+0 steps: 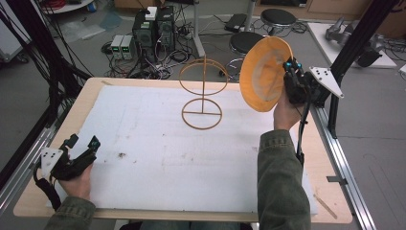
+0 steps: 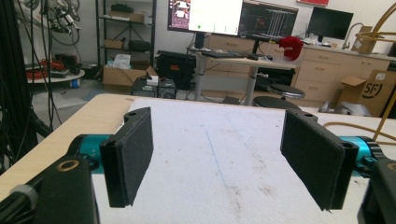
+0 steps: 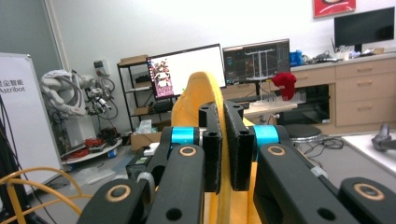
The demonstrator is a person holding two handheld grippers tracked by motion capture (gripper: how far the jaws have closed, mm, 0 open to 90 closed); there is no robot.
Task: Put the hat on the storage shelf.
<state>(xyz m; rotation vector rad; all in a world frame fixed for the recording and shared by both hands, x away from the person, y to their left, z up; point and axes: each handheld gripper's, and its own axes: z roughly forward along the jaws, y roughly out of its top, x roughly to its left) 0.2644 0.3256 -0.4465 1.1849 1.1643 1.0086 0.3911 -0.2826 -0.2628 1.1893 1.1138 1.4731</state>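
Note:
An orange plate is held up on edge above the table's far right, with my right gripper shut on its rim. In the right gripper view the plate's rim runs between the two closed jaws of that gripper. A yellow wire stand with two rings on a post sits at the far middle of the white mat. My left gripper rests at the near left of the mat, open; in its own view the gripper has nothing between its pads.
The wooden table borders the mat on all sides. Black frame posts stand at the right and cables hang at the left. Stools and computer boxes sit on the floor beyond the far edge.

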